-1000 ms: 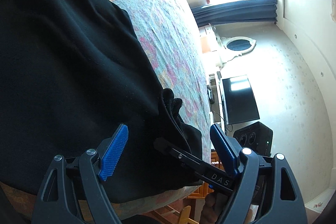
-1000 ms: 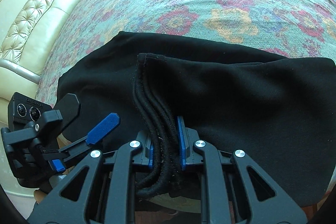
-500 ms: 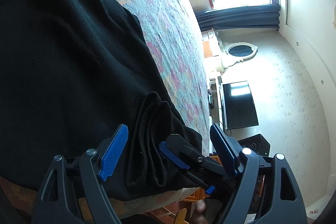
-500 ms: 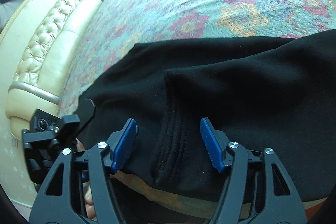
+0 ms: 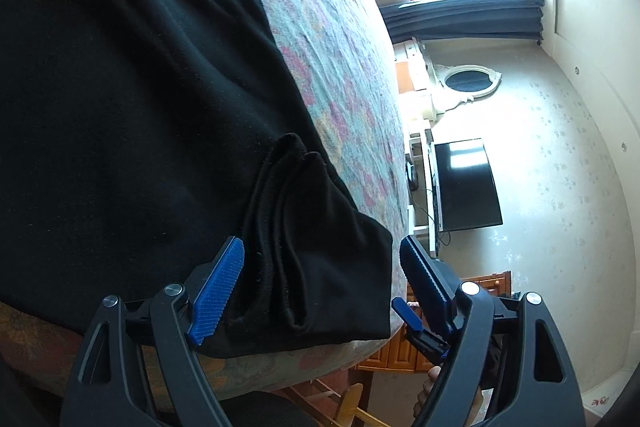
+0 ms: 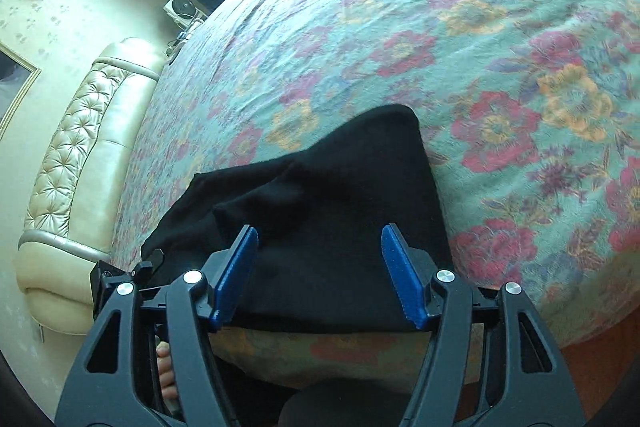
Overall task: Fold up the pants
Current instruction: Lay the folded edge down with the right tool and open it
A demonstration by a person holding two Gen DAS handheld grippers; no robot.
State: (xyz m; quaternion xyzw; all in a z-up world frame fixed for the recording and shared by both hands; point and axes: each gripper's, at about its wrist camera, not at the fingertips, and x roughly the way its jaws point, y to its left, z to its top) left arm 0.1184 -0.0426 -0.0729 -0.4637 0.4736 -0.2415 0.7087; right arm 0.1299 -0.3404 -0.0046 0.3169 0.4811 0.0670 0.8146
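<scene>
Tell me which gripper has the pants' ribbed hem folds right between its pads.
The left gripper: the bunched hem lies between its open pads. The right gripper frames only smooth fabric.

Pants (image 5: pixel 140 107): plain black. Bedspread (image 6: pixel 440 47): teal with red, orange and purple flowers. Claw pads (image 6: pixel 236 275): blue, ribbed; claw frames black, silver bolts. Headboard (image 6: pixel 76 147): cream, tufted. Curtain (image 5: pixel 464 17): dark blue. Walls: cream, faint sprig print. TV (image 5: pixel 466 185): black.

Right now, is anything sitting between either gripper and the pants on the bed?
Nothing visible. The pants lie bare on the bed. The left gripper is open with the folded edge right in front of its jaws, and the right gripper is open directly over the black cloth.
</scene>
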